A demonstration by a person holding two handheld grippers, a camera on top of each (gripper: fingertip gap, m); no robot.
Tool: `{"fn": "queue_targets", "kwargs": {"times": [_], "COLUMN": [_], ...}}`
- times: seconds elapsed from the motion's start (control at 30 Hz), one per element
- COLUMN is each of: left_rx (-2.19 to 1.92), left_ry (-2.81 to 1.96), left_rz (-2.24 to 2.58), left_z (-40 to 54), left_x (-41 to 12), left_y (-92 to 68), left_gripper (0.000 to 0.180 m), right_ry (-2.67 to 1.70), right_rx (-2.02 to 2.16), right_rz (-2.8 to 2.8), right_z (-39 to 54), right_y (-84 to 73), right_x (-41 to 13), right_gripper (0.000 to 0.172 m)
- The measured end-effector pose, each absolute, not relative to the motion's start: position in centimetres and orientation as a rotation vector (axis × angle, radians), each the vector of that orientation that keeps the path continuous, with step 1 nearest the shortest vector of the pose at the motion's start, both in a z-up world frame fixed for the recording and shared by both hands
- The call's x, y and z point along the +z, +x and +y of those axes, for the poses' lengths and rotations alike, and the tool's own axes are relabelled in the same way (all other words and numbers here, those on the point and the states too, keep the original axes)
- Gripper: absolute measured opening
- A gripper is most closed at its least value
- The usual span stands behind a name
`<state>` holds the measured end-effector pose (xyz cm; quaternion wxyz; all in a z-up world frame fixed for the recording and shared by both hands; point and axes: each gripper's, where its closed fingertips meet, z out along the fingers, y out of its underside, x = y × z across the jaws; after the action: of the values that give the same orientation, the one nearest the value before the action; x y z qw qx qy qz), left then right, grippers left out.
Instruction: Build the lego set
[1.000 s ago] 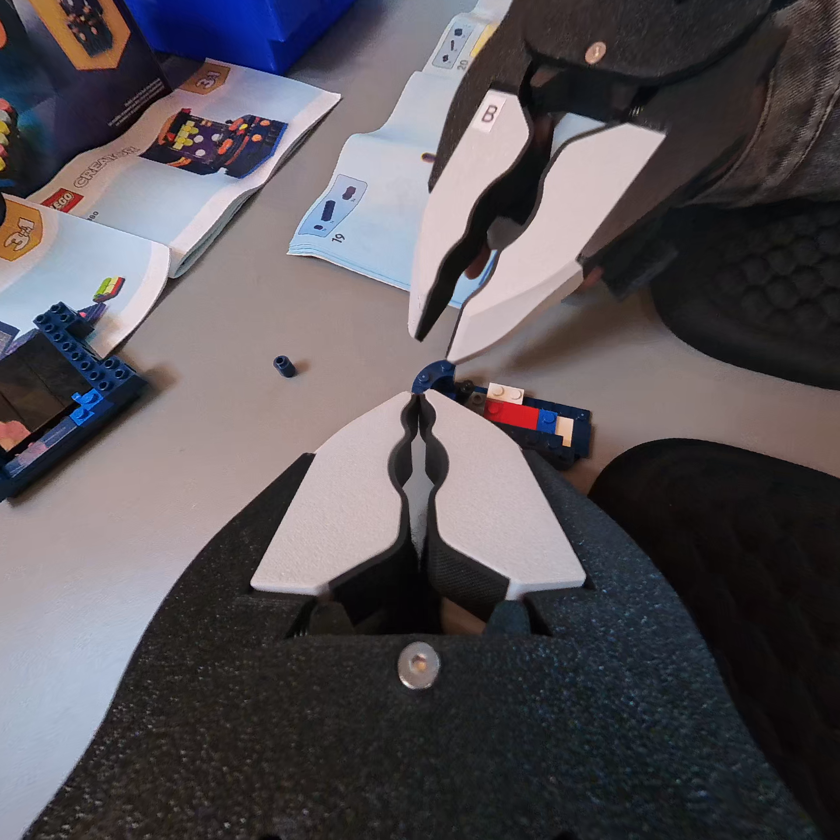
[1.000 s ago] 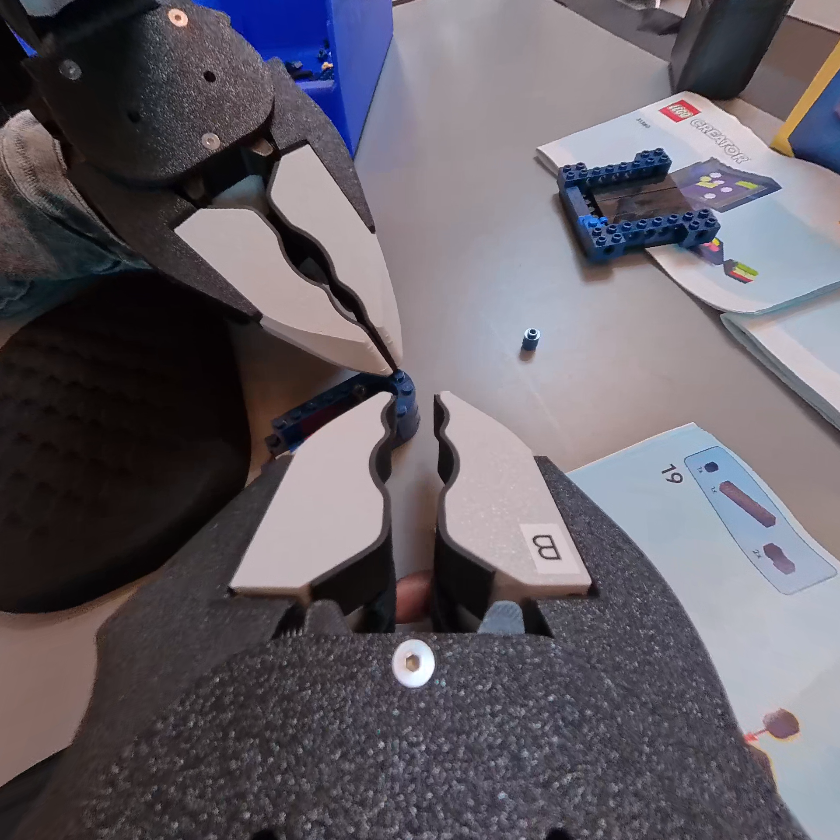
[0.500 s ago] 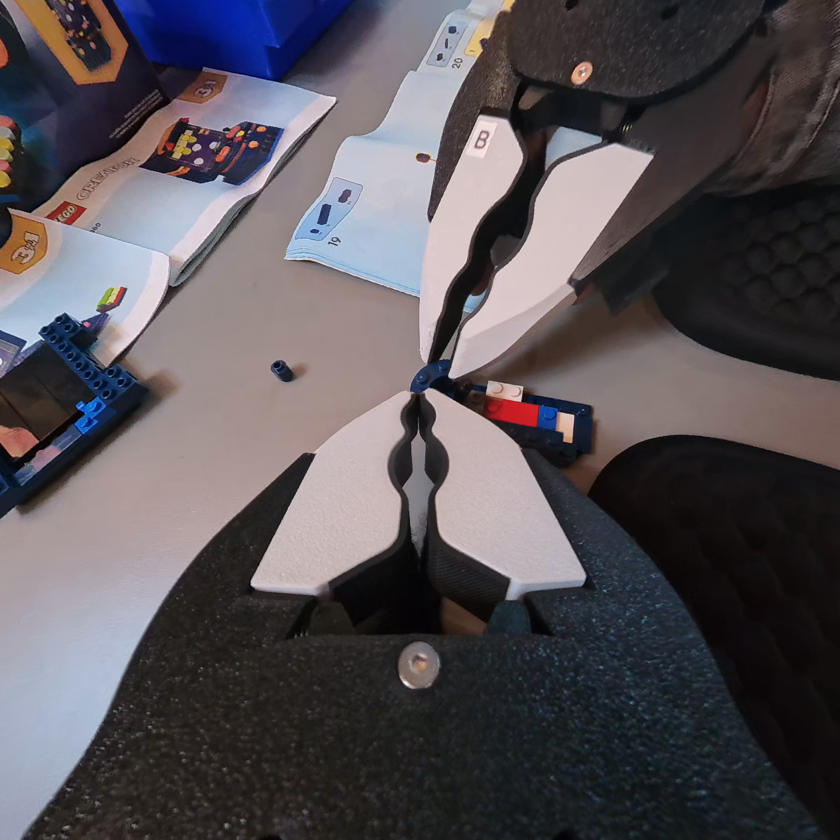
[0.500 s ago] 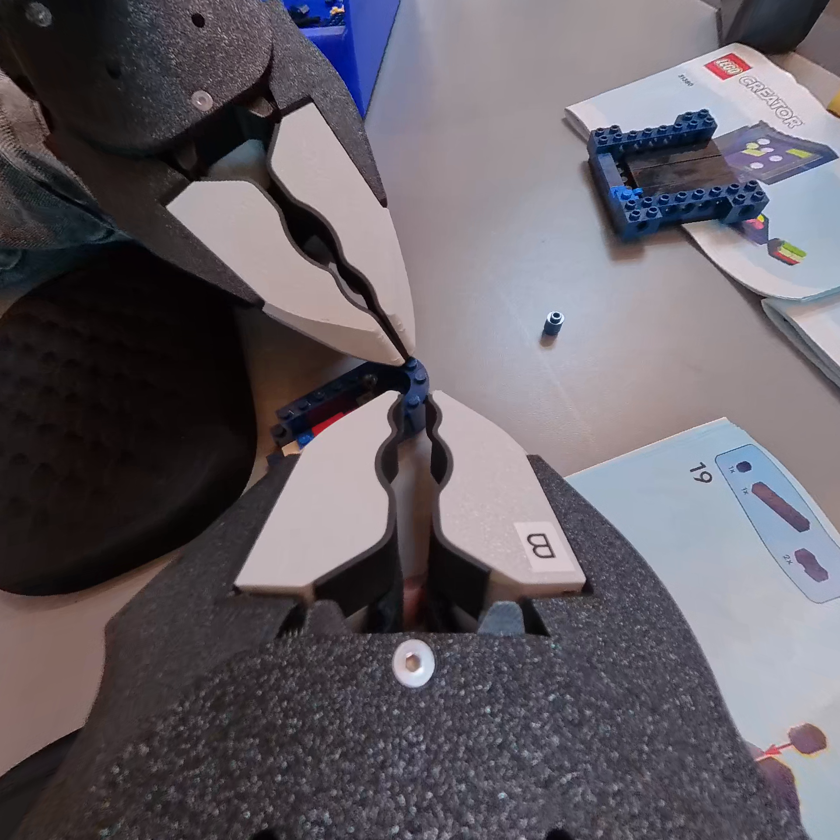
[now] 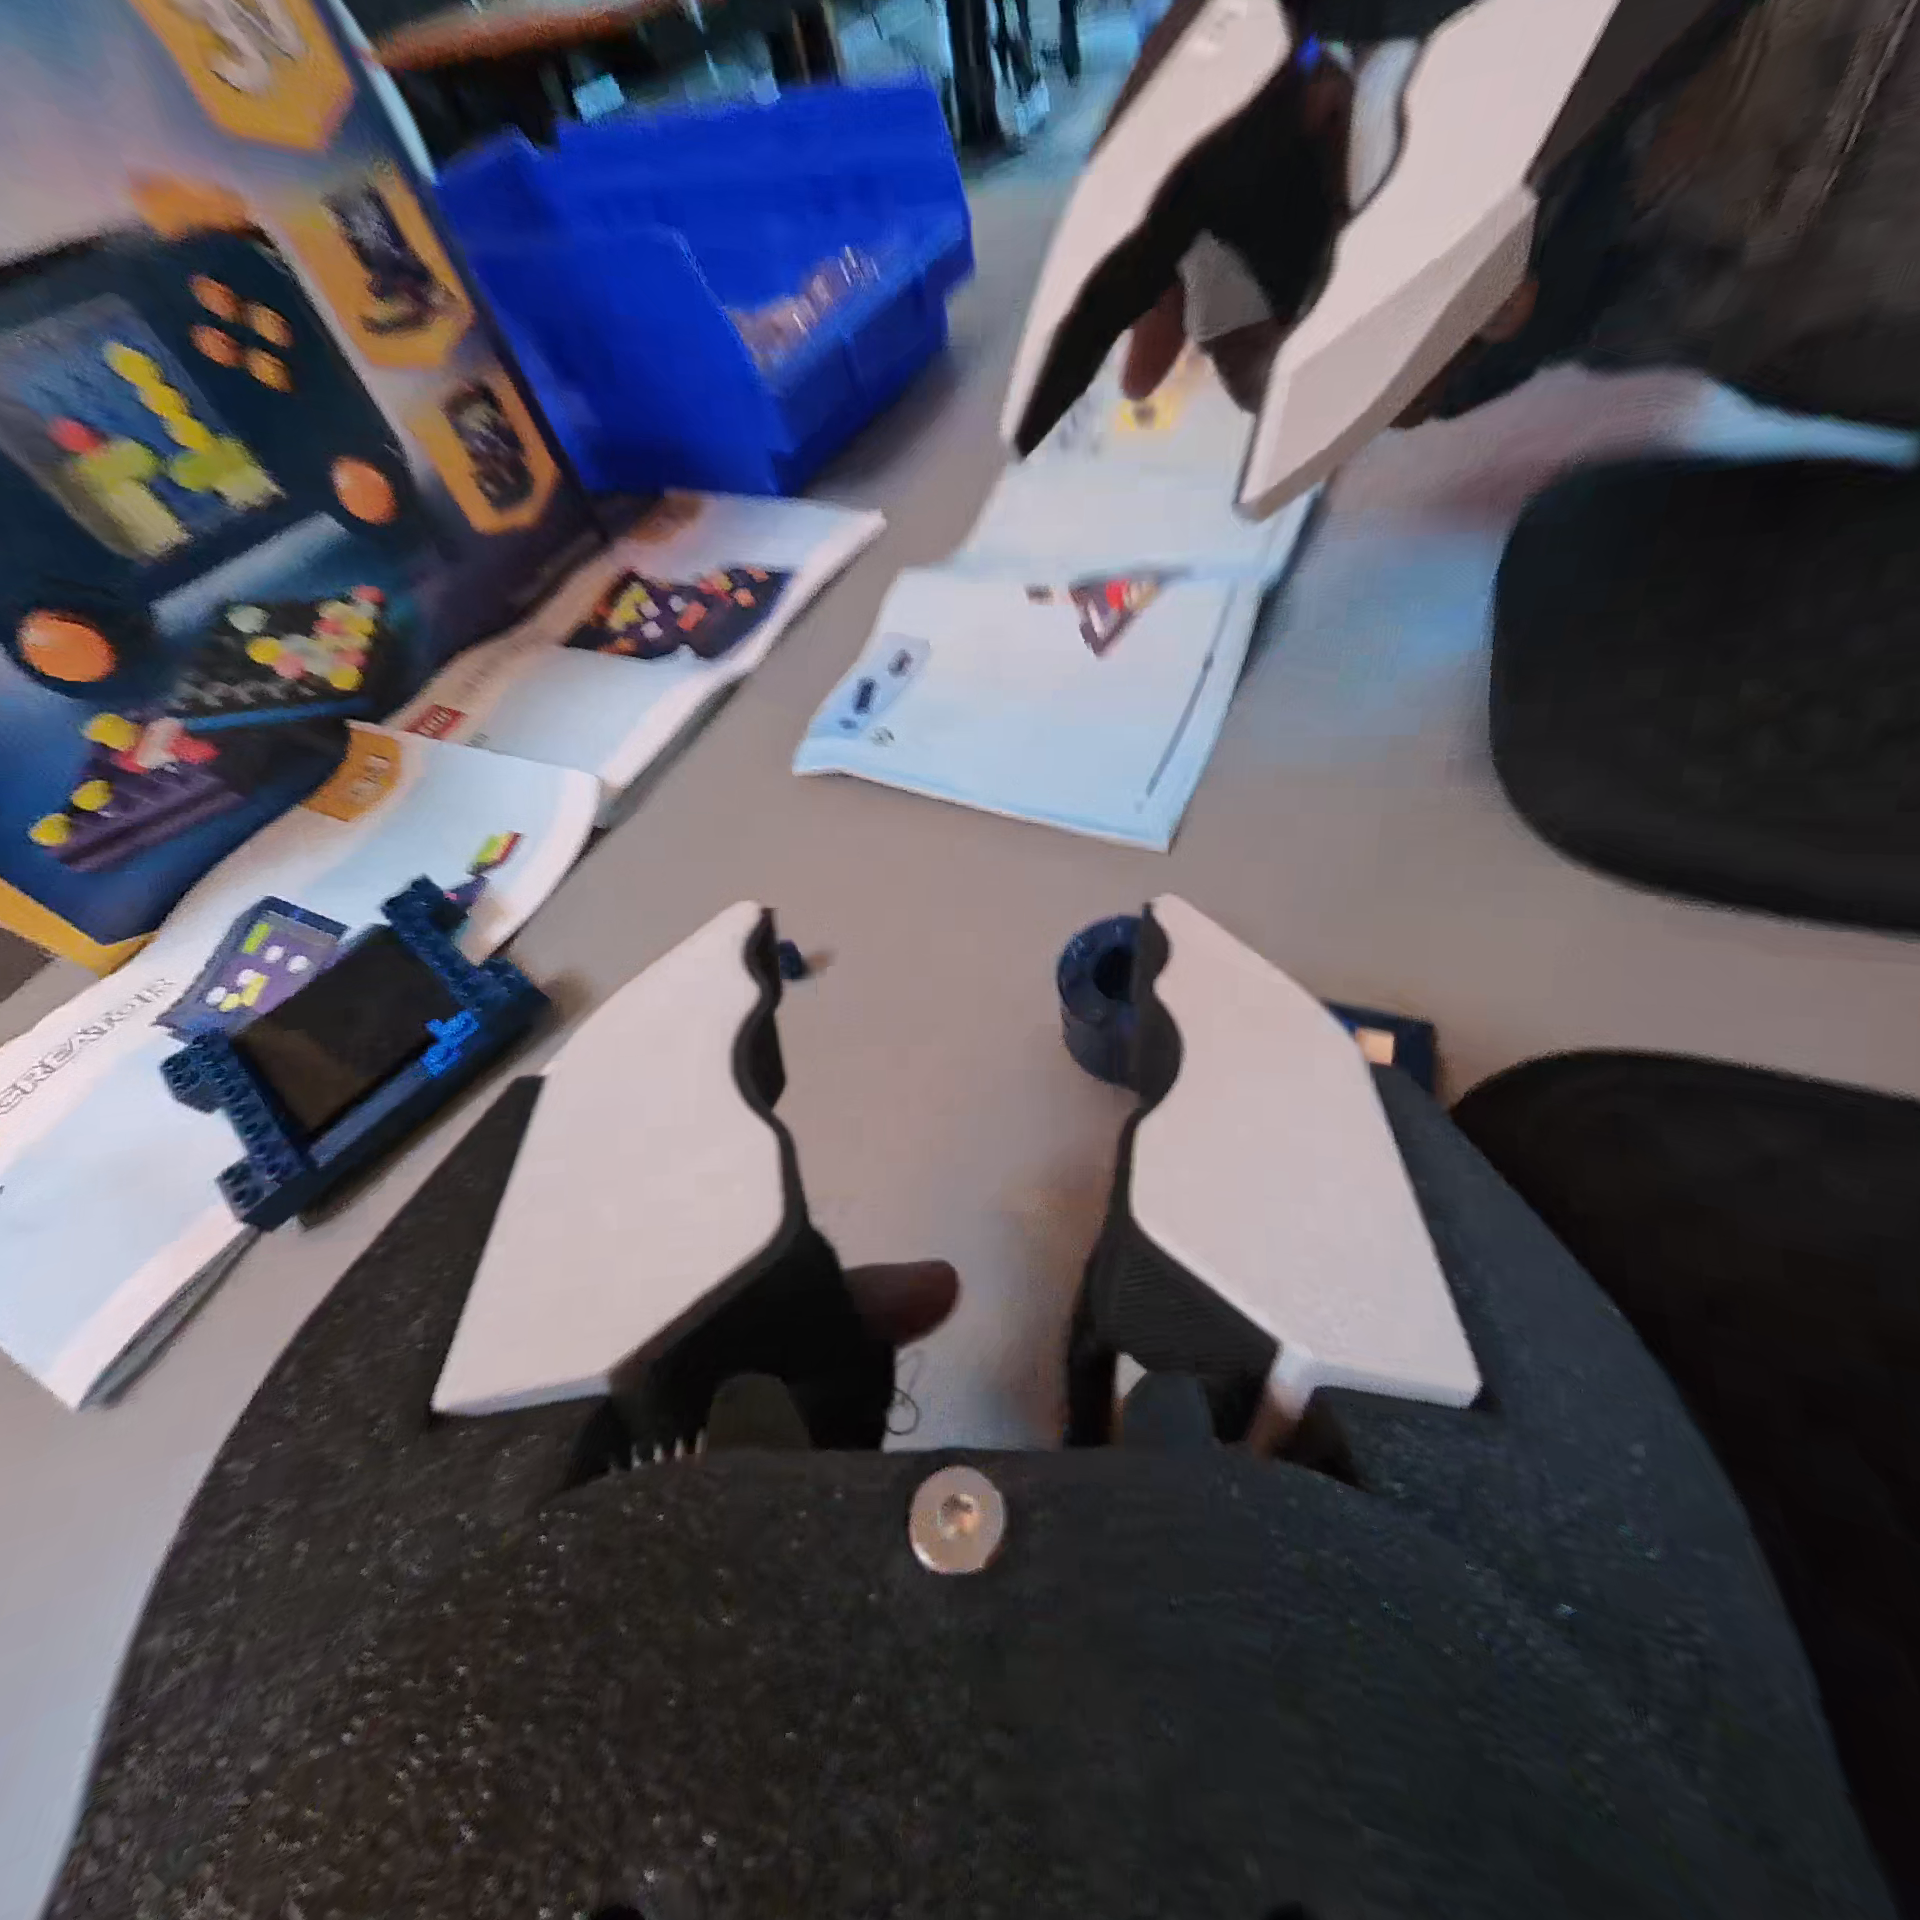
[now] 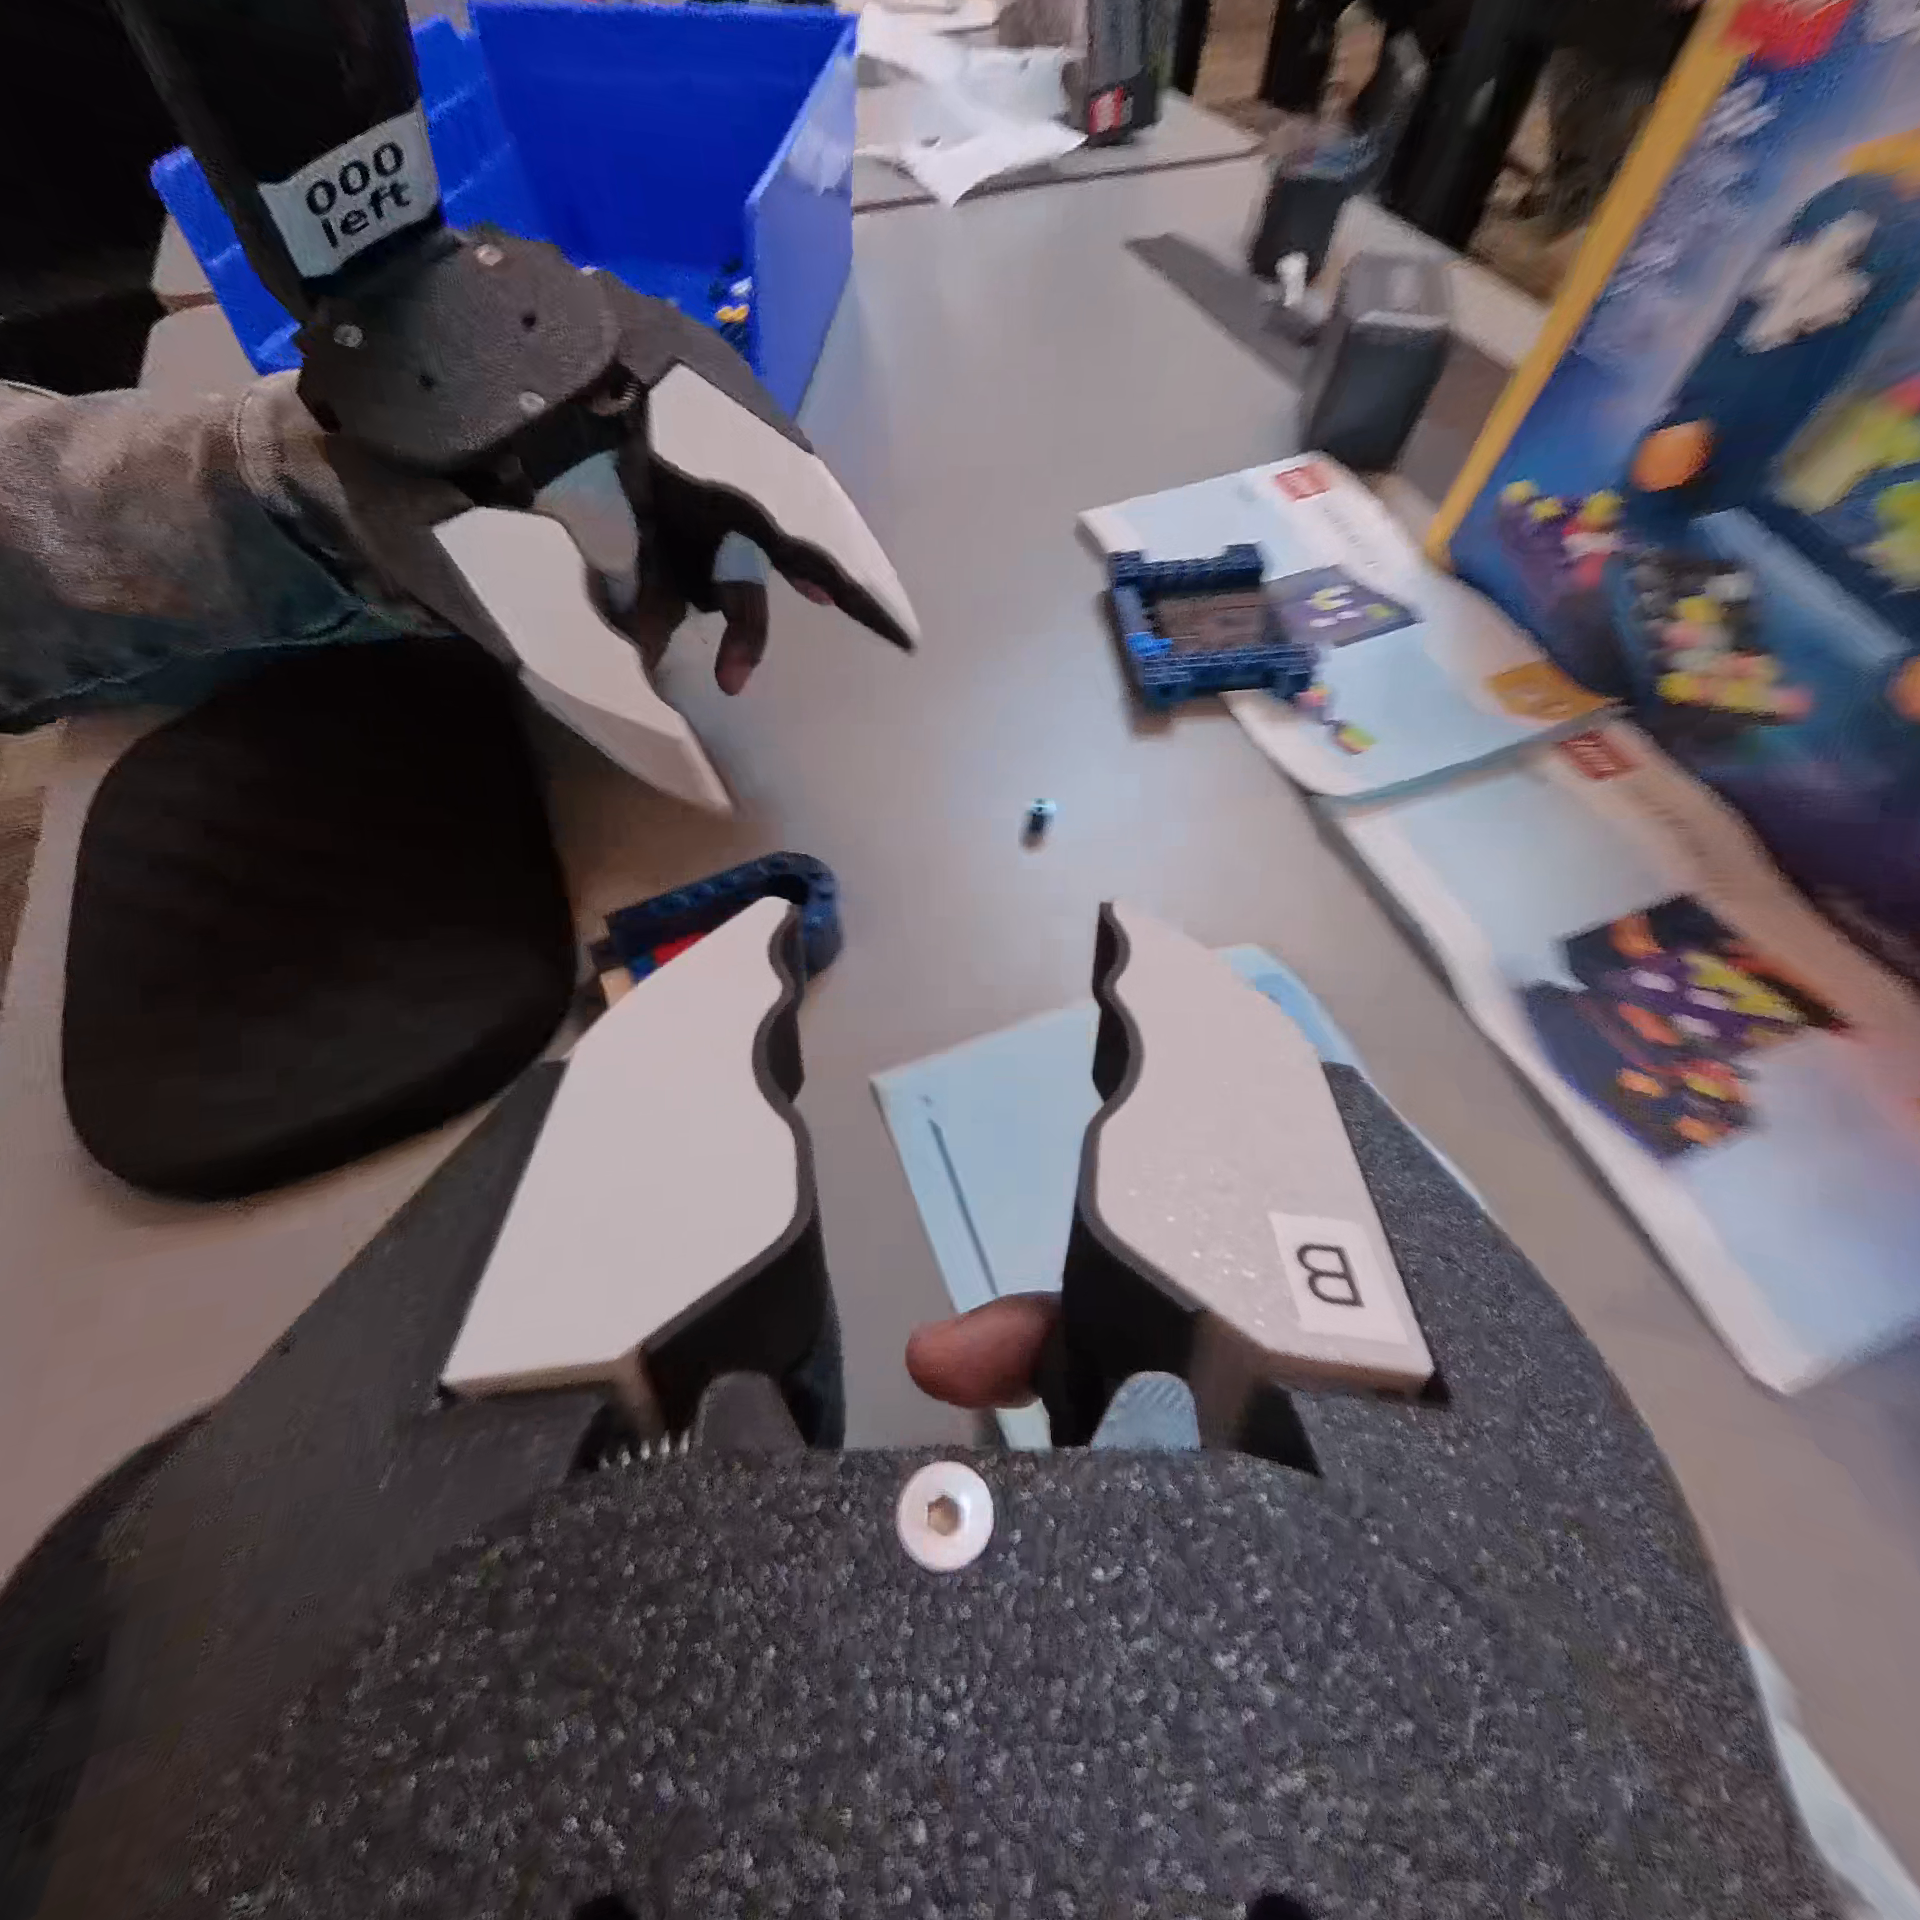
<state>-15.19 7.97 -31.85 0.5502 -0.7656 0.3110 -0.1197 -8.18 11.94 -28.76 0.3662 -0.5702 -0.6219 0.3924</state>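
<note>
A dark blue brick assembly [image 5: 1096,997] with a rounded end lies on the grey table [image 5: 935,852], just beside my left gripper's right finger [image 5: 1247,1091]. My left gripper [image 5: 954,925] is open and holds nothing. In the right wrist view the same assembly [image 6: 727,899] lies past my right gripper's left finger [image 6: 665,1122]. My right gripper [image 6: 945,920] is open and empty, over the corner of a light blue booklet [image 6: 997,1143]. A tiny dark blue stud [image 6: 1039,816] lies loose ahead. Each gripper shows open in the other's view, the right [image 5: 1143,468] and the left [image 6: 810,717].
A blue frame with a black panel [image 5: 343,1049] sits on a booklet [image 5: 104,1195]. An open booklet [image 5: 1039,686], a blue bin [image 5: 727,281] and a printed box [image 5: 208,468] stand farther off. Black pads [image 5: 1714,675] [image 6: 312,914] lie at the side.
Both grippers were closed at the assembly's rounded end. Both have opened wide and pulled up and back. The assembly stays on the table.
</note>
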Motion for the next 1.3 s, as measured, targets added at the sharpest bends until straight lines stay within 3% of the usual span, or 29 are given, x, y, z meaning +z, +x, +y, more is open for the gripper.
{"fn": "queue_targets", "kwargs": {"times": [0.07, 0.13, 0.27, 0.33, 0.4, 0.47, 0.63, 0.8, 1.3], "left_rx": [-0.368, -0.463, -0.542, -0.508, -0.486, -0.453, -0.427, -0.334, -0.454], "left_ry": [-1.748, -1.679, -1.663, -1.675, -1.666, -1.62, -1.575, -1.548, -1.492], "left_rz": [0.625, 0.513, 0.53, 0.576, 0.579, 0.537, 0.387, 0.402, 0.257], "left_z": [8.3, 8.7, 8.4, 8.4, 8.6, 9.1, 10.5, 11.1, 11.5], "left_x": [-30.5, -29.2, -29.2, -29.3, -29.1, -28.1, -26.2, -26.9, -27.2], "left_y": [-15.6, -15.7, -14.8, -14.5, -14.3, -14.4, -14.7, -15.7, -17.9], "left_gripper": [0.083, 0.115, 0.135, 0.133, 0.124, 0.103, 0.096, 0.093, 0.087], "right_ry": [-1.444, -1.447, -1.528, -1.624, -1.711, -1.764, -1.898, -1.846, -1.901], "right_rx": [0.975, 0.96, 1.016, 0.998, 0.913, 0.788, 0.568, 0.428, 0.667], "right_rz": [-1.531, -1.439, -1.287, -1.322, -1.373, -1.324, -1.47, -1.541, -1.671], "right_z": [13.8, 15.7, 18.2, 18.3, 18.6, 19.9, 19.4, 18.6, 14.9], "right_y": [-5.8, -3.5, -0.4, 0.7, 1.6, 2.0, 1.9, 1.5, 1.7], "right_x": [-27.4, -27.0, -28.7, -30.8, -32.8, -34.0, -38.2, -38.1, -38.1], "right_gripper": [0.058, 0.062, 0.079, 0.073, 0.032, 0.0, 0.0, 0.0, 0.0]}}
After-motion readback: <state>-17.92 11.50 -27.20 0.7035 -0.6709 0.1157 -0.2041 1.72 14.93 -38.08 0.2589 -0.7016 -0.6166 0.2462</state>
